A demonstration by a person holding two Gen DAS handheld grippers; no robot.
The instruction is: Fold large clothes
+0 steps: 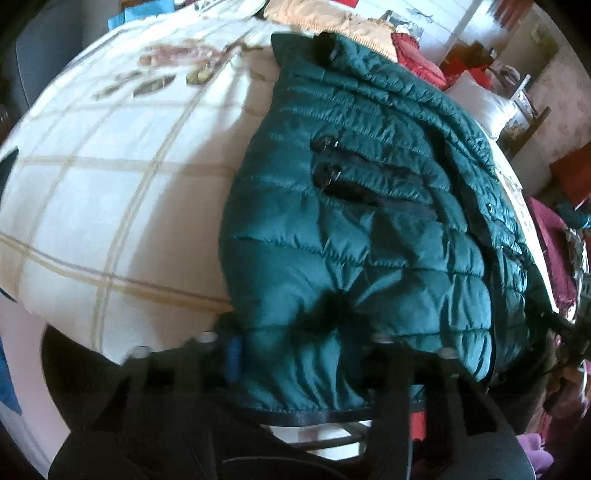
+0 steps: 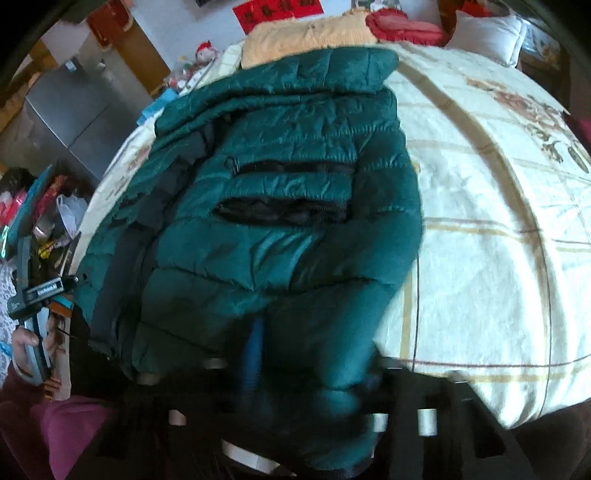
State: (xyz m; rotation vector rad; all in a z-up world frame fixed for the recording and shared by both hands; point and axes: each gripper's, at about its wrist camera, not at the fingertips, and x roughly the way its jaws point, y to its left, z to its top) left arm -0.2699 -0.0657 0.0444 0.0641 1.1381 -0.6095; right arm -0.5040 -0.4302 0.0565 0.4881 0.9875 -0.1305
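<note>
**Hem of the green puffer jacket in both grippers**

While the dark green quilted puffer jacket [image 1: 369, 221] lay on the cream checked bedspread [image 1: 110, 184], we had its near hem at both tools. Our left gripper [image 1: 306, 354] stood with its jaws apart, hem fabric bunched between them, though we could not tell whether they pinched it. Our right gripper [image 2: 314, 369] was smothered in fabric and blurred, so we could not tell its state either. Two black pocket zips [image 2: 288, 192] faced up, and the collar end lay farthest from us, towards the orange blanket [image 2: 306, 37] and the white pillow [image 2: 487, 33]. We judged the step to be carrying the hem towards the collar. To do it well, we would have gripped through all layers, lifted both corners level, kept the hem taut between the tools, and laid it down squarely so the slippery padding would not slide or trap air.
</note>
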